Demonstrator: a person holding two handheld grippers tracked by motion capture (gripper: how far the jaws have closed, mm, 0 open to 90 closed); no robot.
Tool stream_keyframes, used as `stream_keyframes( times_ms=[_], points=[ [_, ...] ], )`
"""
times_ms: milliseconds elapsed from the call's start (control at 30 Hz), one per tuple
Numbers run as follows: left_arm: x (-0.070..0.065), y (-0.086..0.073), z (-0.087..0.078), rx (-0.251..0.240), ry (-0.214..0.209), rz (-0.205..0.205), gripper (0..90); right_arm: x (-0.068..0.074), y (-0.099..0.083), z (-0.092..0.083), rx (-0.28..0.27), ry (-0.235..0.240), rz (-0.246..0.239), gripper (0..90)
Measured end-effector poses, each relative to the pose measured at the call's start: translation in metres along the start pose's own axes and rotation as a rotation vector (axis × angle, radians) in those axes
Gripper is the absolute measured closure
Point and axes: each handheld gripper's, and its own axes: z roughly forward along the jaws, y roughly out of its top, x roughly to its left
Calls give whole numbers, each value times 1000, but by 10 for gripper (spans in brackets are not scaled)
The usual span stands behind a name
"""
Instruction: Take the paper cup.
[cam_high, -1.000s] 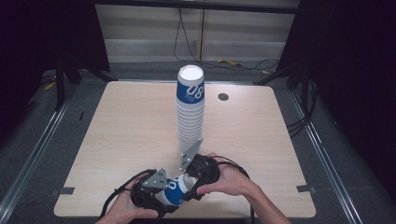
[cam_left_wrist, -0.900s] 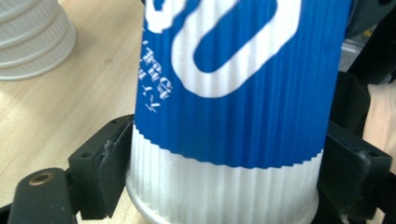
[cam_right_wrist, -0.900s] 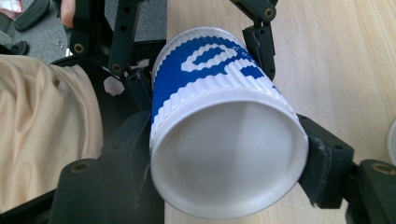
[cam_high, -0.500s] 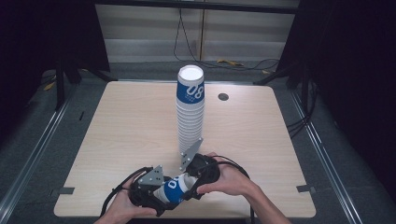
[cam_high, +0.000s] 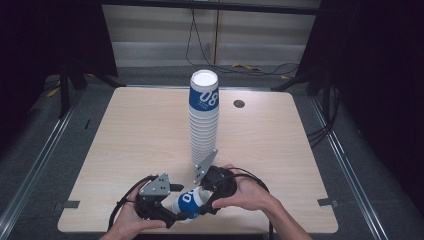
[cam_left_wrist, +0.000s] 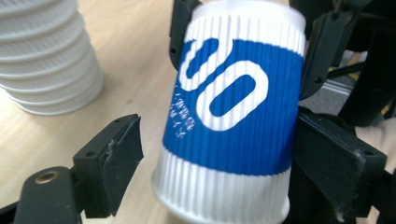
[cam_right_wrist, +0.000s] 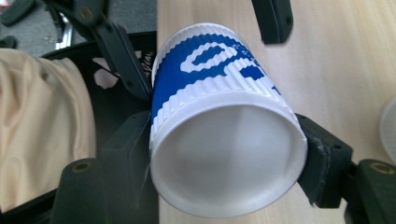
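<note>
While the right gripper (cam_high: 200, 205) pinched the blue-and-white paper cup (cam_high: 189, 202) by its base end, both jaws pressed to its sides, the left gripper (cam_high: 180, 216) had jaws spread around it, one clear, above the wooden table's (cam_high: 135, 135) near edge.

A tall stack of cups (cam_high: 203, 120) stands upright in the middle of the wooden table (cam_high: 130, 135). The top cup is blue and white. A small dark round hole (cam_high: 239, 104) sits in the table top, near the far edge, to the right of the stack. Black cables (cam_high: 200, 47) hang down the far wall.
</note>
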Motion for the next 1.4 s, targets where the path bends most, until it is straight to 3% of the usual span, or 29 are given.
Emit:
stream_keyframes(
  times_ms=[100,167,367,433,800,900,1233,1400],
  points=[
    [1,1,-5,-25,1,6,158,-2,-5,-2,-32,-22,5,289],
    [2,1,-7,-40,5,0,158,-1,-7,-3,-25,-23,21,288],
    [6,2,-14,-89,-8,-36,158,1,-17,-4,-67,-67,24,287],
    [7,2,-16,-102,-2,-41,157,1,-22,-8,-123,-77,44,288],
    [8,2,-18,-144,-5,-52,157,1,-42,-10,-310,-53,78,287],
    [9,2,-19,-154,-6,-60,157,1,-46,-8,-335,-45,90,287],
    [11,2,-22,-180,-12,-71,157,3,-60,-5,-489,-60,121,287],
    [13,2,-23,-190,-15,-79,157,2,-60,-5,-509,-61,124,287]
  ],
)
